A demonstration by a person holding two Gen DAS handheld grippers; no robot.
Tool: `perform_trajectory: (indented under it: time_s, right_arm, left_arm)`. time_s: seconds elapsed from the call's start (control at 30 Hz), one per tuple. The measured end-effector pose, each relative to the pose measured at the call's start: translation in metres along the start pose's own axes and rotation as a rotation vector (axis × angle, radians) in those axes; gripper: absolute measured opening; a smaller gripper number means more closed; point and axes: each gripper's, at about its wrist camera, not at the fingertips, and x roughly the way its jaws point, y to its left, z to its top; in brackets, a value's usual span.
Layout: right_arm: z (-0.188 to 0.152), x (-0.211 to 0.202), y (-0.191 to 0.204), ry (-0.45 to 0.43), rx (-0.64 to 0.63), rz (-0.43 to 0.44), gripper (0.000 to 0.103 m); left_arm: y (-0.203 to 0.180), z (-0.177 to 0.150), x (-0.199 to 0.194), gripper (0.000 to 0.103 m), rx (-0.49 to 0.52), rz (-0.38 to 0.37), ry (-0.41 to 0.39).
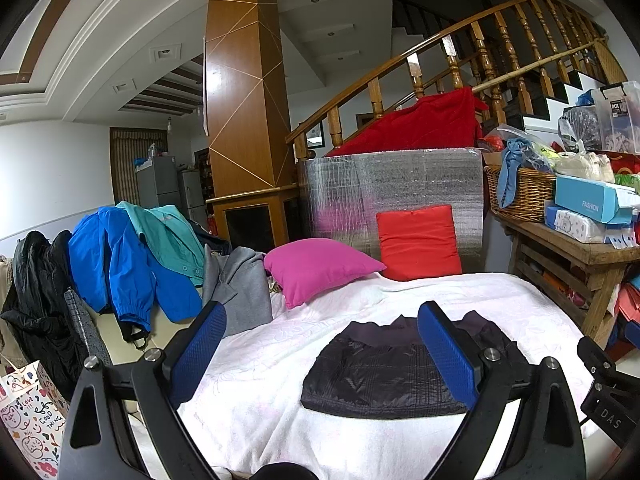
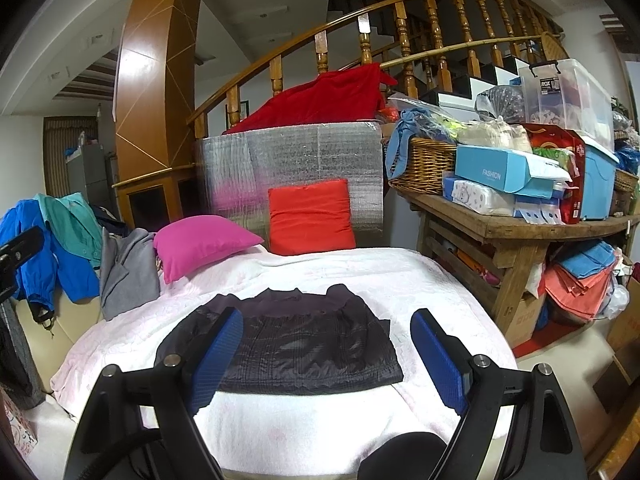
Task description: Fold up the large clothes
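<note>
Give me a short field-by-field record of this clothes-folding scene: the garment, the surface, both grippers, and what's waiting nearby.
garment: dark quilted jacket, folded into a compact rectangle, lying flat
surface: white blanket-covered bed
left gripper: open, holding nothing, above the bed's near edge
right gripper: open, holding nothing, jacket visible between its fingers
pillows: magenta pillow and red pillow at the far end
waiting clothes: blue jacket, teal shirt, grey garment piled at left

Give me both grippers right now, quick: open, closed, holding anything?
Left gripper: open, holding nothing, above the dark folded jacket.
Right gripper: open, holding nothing, the same jacket lying on the bed below it.
</note>
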Motion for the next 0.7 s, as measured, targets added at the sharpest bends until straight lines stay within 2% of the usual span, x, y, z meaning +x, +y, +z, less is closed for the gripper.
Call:
perform_trajectory:
  time_s: [0.7]
  right_arm:
    - [0.0022, -0.0006, 0.0035, 0.001, -0.021, -0.006, 0.088]
  left_arm:
    - [0.0052, -0.0033, -0.0015, 0.097, -0.008, 0.002, 0.004]
